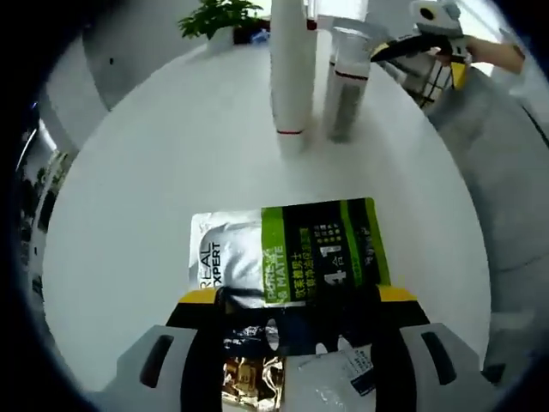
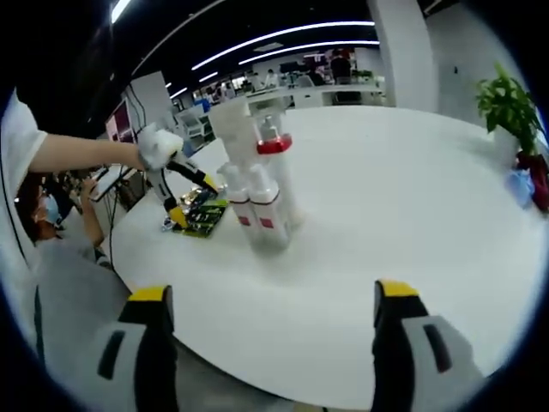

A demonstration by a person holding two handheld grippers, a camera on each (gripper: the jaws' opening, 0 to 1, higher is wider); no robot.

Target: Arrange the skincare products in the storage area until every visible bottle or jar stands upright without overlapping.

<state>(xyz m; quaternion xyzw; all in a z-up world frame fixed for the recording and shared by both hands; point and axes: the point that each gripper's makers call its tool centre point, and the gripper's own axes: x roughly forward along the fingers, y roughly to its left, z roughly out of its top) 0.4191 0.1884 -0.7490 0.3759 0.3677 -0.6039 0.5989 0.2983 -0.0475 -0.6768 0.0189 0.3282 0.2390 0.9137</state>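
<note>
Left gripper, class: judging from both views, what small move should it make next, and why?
Probably lift the sachets slightly. The left gripper appears shut on their near edge while they lie flat on the white table; the white bottles already stand upright, and the right gripper is open, holding nothing.

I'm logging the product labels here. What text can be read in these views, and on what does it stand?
"REAL" and "XPERT", cut off at the start, run sideways on the silver part of the sachet in the left gripper.
"MATTE" stands on its green stripe.
A large "4" and "1" stand on its dark part; the small print is too blurred.
The white bottles show red bands, no readable text.
</note>
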